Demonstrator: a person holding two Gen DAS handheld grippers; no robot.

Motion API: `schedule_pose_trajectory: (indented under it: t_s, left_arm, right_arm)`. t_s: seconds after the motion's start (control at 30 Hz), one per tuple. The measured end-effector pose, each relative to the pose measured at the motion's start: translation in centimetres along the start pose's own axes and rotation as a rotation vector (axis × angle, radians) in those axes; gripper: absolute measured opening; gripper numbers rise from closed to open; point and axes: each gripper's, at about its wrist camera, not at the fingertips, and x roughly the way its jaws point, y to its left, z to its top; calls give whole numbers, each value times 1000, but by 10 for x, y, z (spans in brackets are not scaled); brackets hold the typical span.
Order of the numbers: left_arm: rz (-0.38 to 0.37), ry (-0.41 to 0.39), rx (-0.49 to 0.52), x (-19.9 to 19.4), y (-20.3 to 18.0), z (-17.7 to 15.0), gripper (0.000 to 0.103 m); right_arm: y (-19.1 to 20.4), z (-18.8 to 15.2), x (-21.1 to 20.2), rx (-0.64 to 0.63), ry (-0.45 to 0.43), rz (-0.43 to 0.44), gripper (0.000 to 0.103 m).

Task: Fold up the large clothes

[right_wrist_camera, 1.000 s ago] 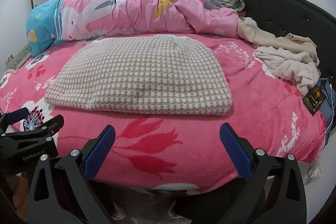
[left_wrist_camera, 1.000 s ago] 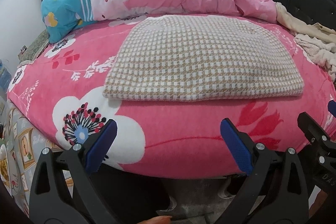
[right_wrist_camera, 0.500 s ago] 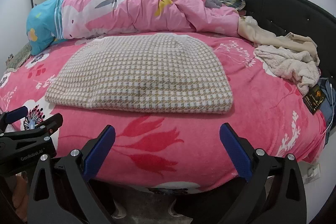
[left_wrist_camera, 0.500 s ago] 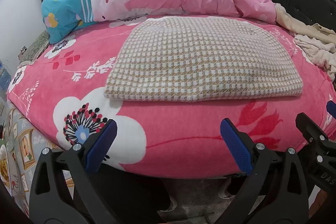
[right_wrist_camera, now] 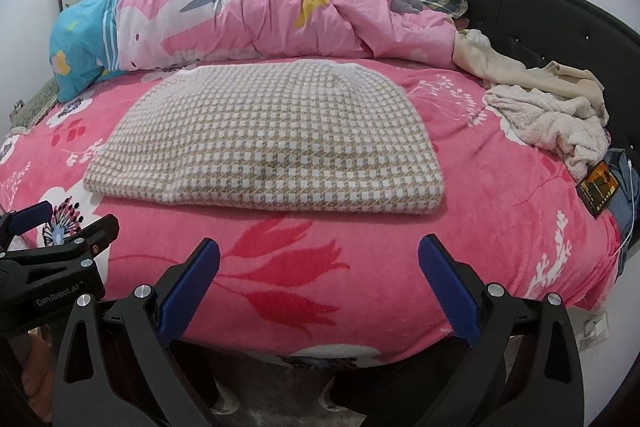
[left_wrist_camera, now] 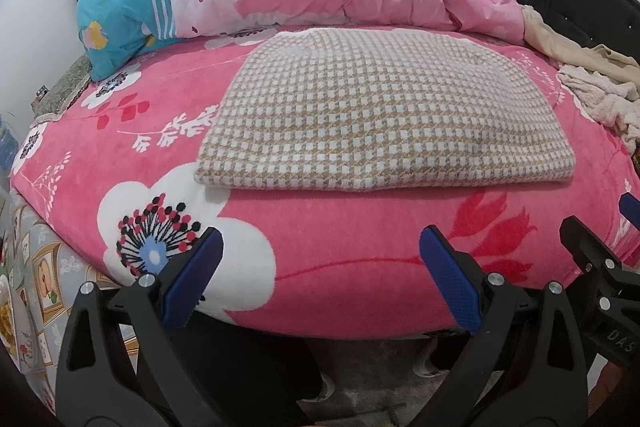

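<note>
A bed (right_wrist_camera: pixel 360 291) wore a bright pink blanket (left_wrist_camera: pixel 352 227) with big white flowers and red tulips. A puffy pink quilt (right_wrist_camera: pixel 280 15) with a white bunny on it lay bunched up at the far side, its blue end (left_wrist_camera: pixel 116 23) on the left. A black headboard (right_wrist_camera: pixel 560 15) stood on the right. Beside it lay a cream fluffy towel (right_wrist_camera: pixel 552 119), a tan cloth (right_wrist_camera: pixel 496 67) and a small dark card (right_wrist_camera: pixel 599 187).
</note>
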Motion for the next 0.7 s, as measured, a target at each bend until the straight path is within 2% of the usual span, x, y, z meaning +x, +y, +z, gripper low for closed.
schedule_pose_trajectory:
  t_s: [0.7]
  left_arm:
    - [1, 0, -1, 0, -1, 0, 95]
  right_arm:
    - [0, -1, 1, -3, 4, -2, 97]
